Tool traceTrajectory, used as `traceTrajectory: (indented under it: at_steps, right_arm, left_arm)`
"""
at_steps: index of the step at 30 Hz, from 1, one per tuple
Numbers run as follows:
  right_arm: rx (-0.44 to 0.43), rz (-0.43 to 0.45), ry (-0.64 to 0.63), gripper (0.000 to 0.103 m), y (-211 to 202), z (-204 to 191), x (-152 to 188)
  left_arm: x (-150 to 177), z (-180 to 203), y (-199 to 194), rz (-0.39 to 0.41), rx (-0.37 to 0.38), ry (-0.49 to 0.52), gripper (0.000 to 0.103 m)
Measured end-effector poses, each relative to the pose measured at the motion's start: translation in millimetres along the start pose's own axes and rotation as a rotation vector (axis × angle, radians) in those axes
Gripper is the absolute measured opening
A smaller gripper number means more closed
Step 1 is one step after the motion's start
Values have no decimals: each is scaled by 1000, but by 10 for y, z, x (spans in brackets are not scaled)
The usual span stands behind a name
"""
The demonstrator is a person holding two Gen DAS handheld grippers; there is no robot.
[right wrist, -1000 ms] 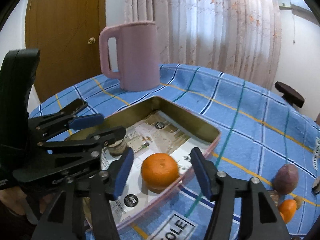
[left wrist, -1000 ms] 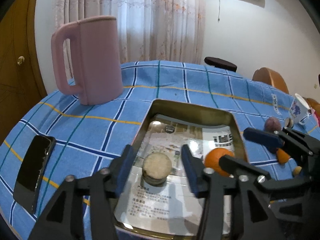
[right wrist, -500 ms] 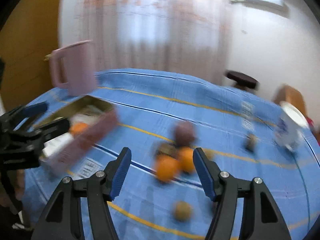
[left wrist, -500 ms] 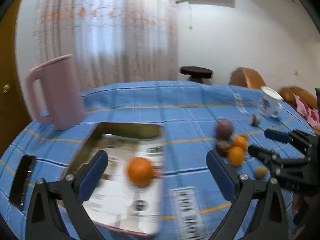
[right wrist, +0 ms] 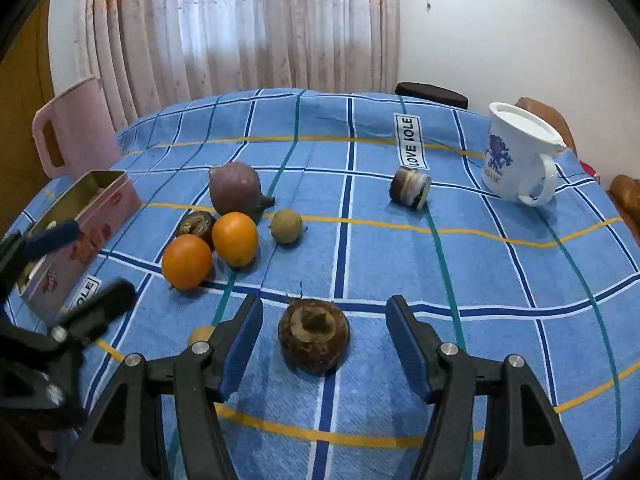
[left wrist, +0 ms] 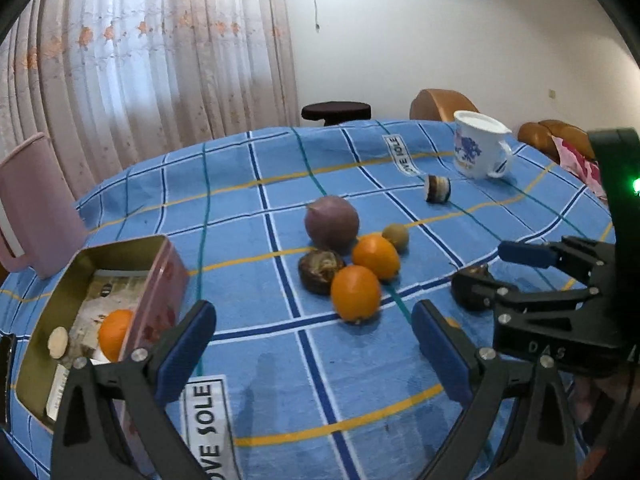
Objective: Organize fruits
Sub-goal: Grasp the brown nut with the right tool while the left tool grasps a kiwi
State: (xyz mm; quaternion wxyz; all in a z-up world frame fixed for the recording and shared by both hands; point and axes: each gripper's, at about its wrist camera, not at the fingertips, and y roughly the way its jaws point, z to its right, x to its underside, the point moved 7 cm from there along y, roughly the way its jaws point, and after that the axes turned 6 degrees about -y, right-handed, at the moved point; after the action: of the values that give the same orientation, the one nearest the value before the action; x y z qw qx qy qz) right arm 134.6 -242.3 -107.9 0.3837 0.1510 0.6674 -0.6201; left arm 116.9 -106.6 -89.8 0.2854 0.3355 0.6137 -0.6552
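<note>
A pink tin tray (left wrist: 160,280) at the left holds an orange (left wrist: 114,334) and a pale round piece (left wrist: 58,342). On the blue checked cloth lie two oranges (left wrist: 356,292) (left wrist: 376,256), a purple fruit (left wrist: 331,222), a dark brown fruit (left wrist: 320,271) and a small greenish fruit (left wrist: 395,236). My left gripper (left wrist: 314,348) is open and empty, just short of the nearer orange. My right gripper (right wrist: 324,340) is open around a brown round fruit (right wrist: 314,334), not touching it. The tray also shows in the right wrist view (right wrist: 100,204).
A pink jug (right wrist: 70,136) stands behind the tray. A white mug (right wrist: 516,156) stands at the far right, a small dark jar-like thing (right wrist: 410,187) lies near it. A small yellow fruit (right wrist: 202,334) lies by the right gripper's left finger. Chairs stand beyond the table.
Both grippers swung right, away from the tray to the loose fruit. The left one left the pale piece in the tray, the right one left the orange there. Both stay open.
</note>
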Motion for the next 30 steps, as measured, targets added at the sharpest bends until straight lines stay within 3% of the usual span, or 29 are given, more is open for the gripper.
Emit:
traceTrajectory:
  at_steps: [2,3,4,6,8,11,16,17,19,23,24,25,30]
  right_arm:
    - [-20,-34,-2,63,71,-18,24]
    - [-39,-56,-3,47,117,-30,35]
    - [-54,-69,-5,41,148,-49,48]
    - [-63,-70,-5,40,150,-63,64]
    - [-73,-51,-3,40,112,-68,64]
    - [-30,22,29,40,-43,28,30]
    - [8,49,88,40,-104,151,21]
    - [13,51,101,40,-104,182,19]
    - [16,56,123,40,-123,230,30]
    - [30,58,108,40,-142,217,23]
    - [30,58,103,41,-144,207,21]
    - [28,58,101,41,-142,206,18]
    - [6,72,104,41,-157,199,13]
  left_arm:
    - [20,23,12,-8,0,1,98]
    - [30,33,13,-12,4,2,98]
    - [31,47,14,-14,7,3,97]
    - [34,86,-7,-10,16,5,96]
    - [47,137,-11,-16,27,17,88]
    - [69,227,-13,-24,52,22,87]
    - [117,441,33,-59,110,54,86]
    - [128,478,72,-78,113,58,83]
    - [145,556,136,-110,137,67,67]
    - [236,702,304,-212,187,76,58]
    - [251,703,325,-225,189,71,41]
    - [268,709,352,-243,202,64,32]
    - [223,547,284,-204,207,-27,31]
